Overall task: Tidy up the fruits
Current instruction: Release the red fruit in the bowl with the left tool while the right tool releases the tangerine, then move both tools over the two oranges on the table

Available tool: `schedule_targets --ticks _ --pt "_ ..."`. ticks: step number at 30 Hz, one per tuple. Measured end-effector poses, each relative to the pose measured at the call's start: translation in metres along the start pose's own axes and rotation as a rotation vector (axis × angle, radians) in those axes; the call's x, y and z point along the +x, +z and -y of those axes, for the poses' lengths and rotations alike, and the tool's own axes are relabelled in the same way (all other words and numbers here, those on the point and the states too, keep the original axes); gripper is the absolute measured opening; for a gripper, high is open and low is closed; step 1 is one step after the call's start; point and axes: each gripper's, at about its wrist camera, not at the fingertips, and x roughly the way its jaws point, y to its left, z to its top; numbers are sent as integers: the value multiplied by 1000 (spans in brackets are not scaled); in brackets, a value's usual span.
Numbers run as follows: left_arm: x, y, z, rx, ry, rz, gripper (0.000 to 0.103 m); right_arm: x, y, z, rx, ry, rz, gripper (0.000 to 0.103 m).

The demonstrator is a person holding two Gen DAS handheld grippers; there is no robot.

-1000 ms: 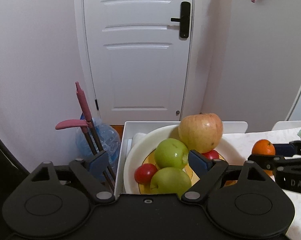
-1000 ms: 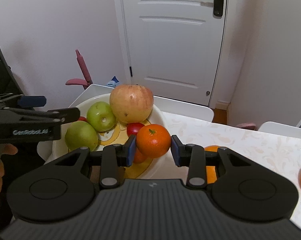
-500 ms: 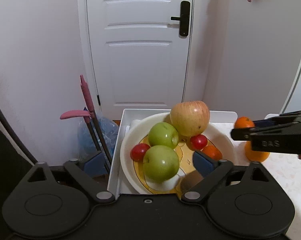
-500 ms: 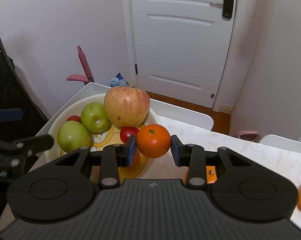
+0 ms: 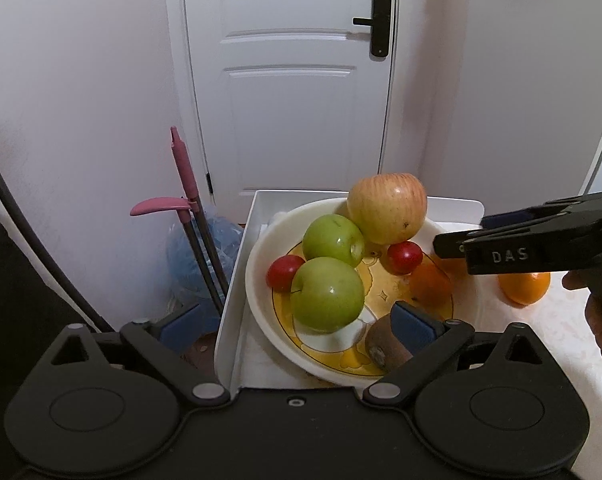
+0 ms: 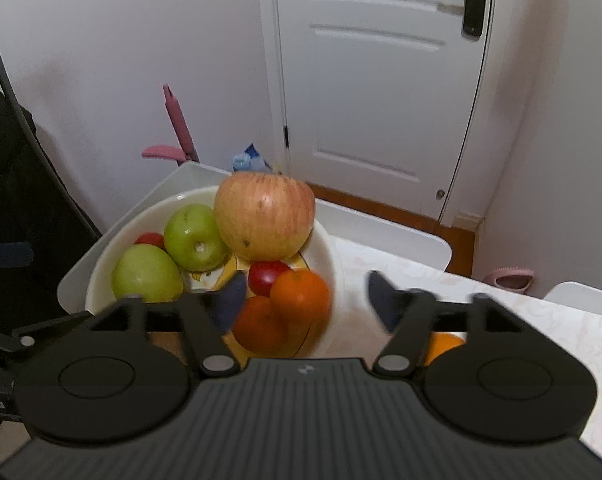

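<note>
Right gripper let go of the orange over the bowl.

A second before, the right gripper [image 6: 305,300] had the round orange tangerine [image 6: 300,295] pinched; now its fingers stood wide apart, holding nothing, and the tangerine sat in the white ceramic bowl with the yellow cartoon print [image 6: 333,264], against a second orange fruit [image 6: 259,326] and a small red fruit [image 6: 267,276]. The left gripper [image 5: 297,322] had drawn back, fingers spread and empty. At least one orange [image 5: 525,288] remained on the table, so sorting looked unfinished.
</note>
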Motion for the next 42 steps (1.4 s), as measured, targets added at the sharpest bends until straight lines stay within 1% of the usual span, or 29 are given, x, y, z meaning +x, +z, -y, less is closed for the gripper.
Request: schedule_targets --ticks 1,3,10,14,18,25,28,33,42 --pt "-1 0 0 -1 -1 0 101 -3 0 0 -1 -7 10 98" --pt "-3 0 2 3 -1 1 101 -9 -1 0 -2 -21 20 99" --pt "-14 2 10 19 8 5 101 -35 -3 2 25 -31 19 99" --pt "-24 4 14 18 3 19 101 -55 -5 2 42 -36 33 99" --pt "-36 6 19 30 1 40 101 -76 -7 2 57 -60 50 99" --pt "-58 10 31 40 -33 79 101 -114 -17 9 87 -106 79 99" --pt "-68 10 39 47 -41 91 101 -130 -24 17 104 -119 89 99" --pt "-83 8 59 55 -33 109 101 -152 -37 39 124 -126 97 99" --pt "-103 -2 115 17 7 121 101 -184 -68 97 123 -119 96 99"
